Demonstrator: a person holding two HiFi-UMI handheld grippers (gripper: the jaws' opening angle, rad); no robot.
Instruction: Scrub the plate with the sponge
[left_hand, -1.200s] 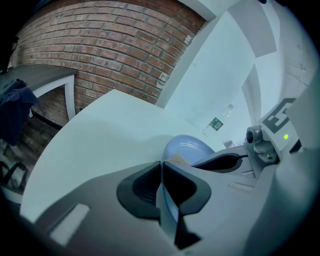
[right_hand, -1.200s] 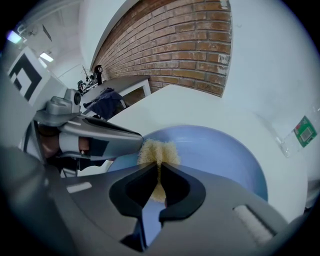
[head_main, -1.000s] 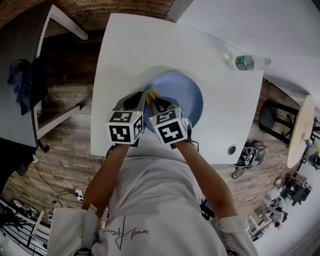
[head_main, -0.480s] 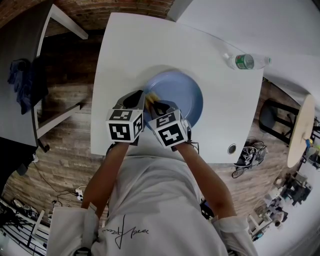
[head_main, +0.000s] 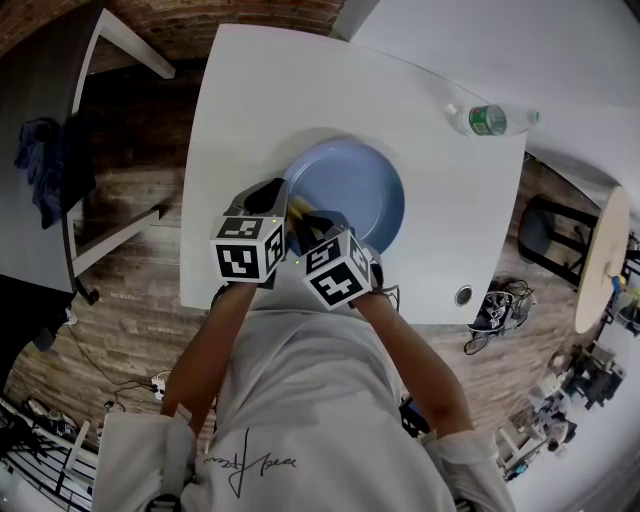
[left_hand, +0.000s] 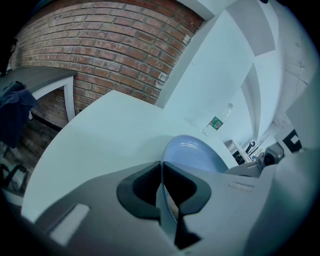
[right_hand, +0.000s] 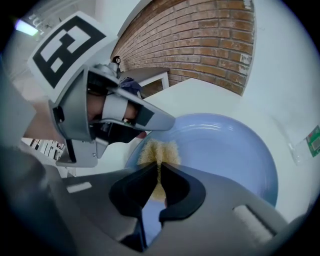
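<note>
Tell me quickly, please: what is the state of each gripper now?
Left gripper: closed on the plate rim.
Right gripper: closed on the sponge.

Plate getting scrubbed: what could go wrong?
1. The left gripper pinches only the rim of the plate, so a hard scrub might twist it loose.
2. The sponge in the right gripper is right beside the left gripper, so the two could bump.
</note>
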